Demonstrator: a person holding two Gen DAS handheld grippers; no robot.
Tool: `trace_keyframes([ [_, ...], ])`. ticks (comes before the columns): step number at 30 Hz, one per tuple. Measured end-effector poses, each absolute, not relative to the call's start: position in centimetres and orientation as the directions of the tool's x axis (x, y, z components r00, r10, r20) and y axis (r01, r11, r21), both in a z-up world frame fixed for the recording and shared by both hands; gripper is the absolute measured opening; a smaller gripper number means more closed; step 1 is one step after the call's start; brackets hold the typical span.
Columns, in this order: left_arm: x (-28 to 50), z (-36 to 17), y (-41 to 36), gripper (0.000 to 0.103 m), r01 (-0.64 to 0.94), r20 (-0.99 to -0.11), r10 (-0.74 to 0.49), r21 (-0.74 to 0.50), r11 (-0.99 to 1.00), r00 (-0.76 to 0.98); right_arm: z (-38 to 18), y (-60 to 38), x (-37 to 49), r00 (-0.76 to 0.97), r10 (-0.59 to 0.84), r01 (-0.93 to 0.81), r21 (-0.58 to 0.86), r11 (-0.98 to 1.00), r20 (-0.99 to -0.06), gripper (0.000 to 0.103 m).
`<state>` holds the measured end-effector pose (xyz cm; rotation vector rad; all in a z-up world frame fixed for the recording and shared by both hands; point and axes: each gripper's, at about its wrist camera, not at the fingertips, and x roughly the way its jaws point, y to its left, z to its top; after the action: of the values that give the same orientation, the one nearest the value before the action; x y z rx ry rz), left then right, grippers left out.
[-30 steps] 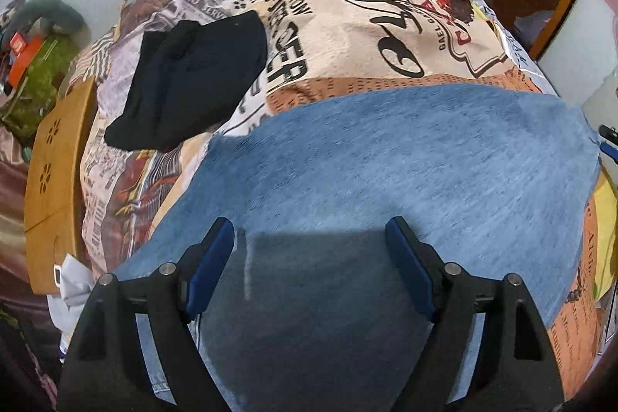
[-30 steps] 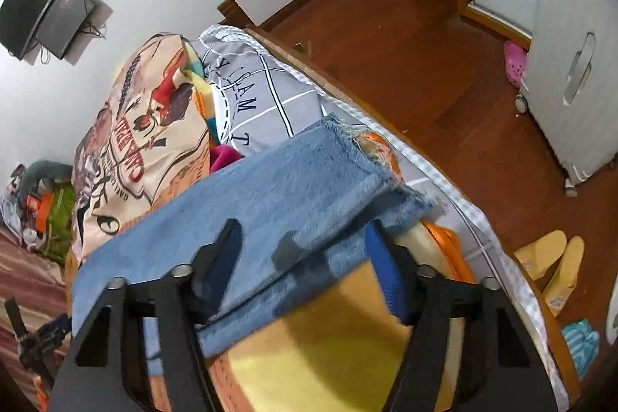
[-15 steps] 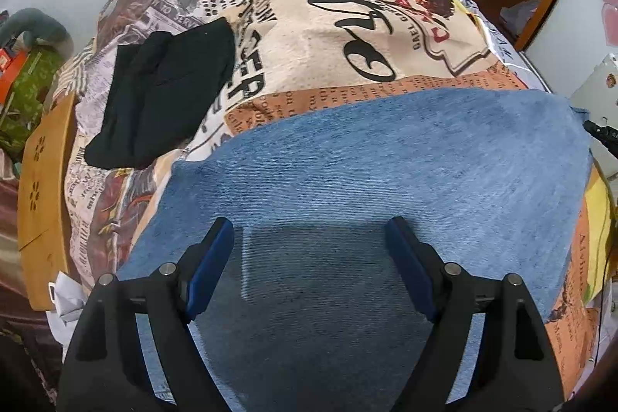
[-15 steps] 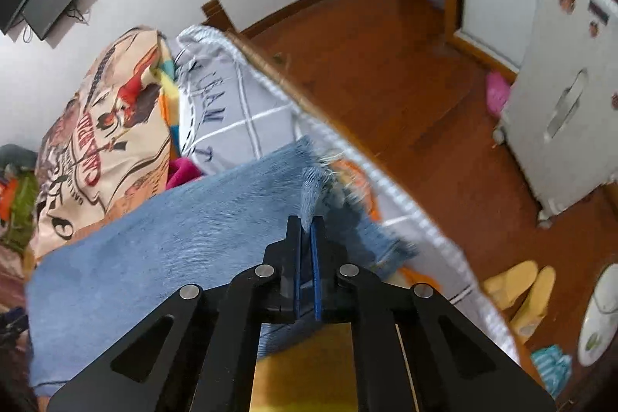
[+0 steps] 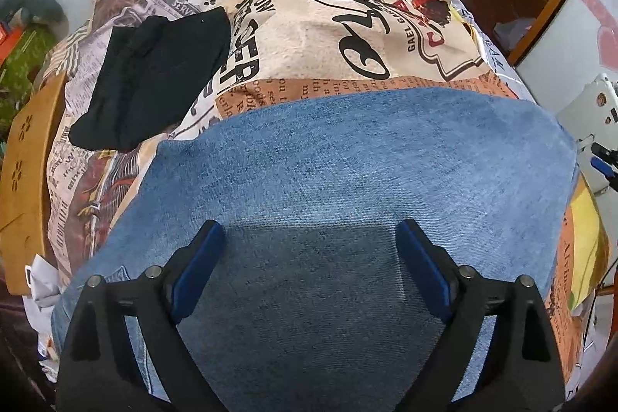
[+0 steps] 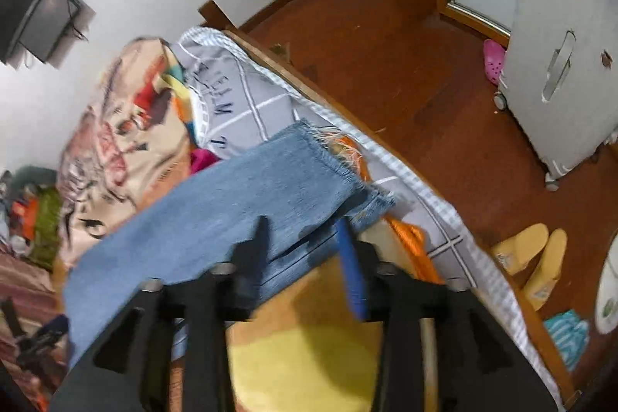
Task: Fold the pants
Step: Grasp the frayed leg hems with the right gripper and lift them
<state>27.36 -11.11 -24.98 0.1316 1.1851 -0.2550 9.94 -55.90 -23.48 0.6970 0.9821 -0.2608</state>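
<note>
Jeans (image 5: 347, 157) fill the frame's middle; left gripper (image 5: 309, 250) spread wide above them, right gripper (image 6: 305, 238) parted over the frayed hems (image 6: 347, 165), gripping nothing.

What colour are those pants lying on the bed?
The pants are mid-blue denim with frayed hems, laid on a printed blanket; the left wrist view shows the colour best.

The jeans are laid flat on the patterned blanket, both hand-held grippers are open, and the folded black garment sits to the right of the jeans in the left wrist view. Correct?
Not quite: in the left wrist view the folded black garment lies to the upper left of the jeans, not the right. The rest holds: the jeans lie on the patterned blanket, and the left hand-held gripper and right hand-held gripper are both open.
</note>
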Motion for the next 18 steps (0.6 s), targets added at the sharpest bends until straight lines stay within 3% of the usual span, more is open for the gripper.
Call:
trace_keyframes([
  [7, 27.1, -24.9, -11.6, 0.093, 0.281, -0.922, -0.116, -0.008, 0.960, 0.369, -25.8, -53.9, 9.6, 0.535, 0.266, 0.528, 0.563, 0.636, -0.802, 0.051],
  [18, 26.3, -25.0, -11.0, 0.096, 0.252, -0.915, -0.136, -0.039, 0.967, 0.379, -28.7, -55.6, 11.2, 0.559, 0.270, 0.587, 0.605, 0.539, -0.784, 0.051],
])
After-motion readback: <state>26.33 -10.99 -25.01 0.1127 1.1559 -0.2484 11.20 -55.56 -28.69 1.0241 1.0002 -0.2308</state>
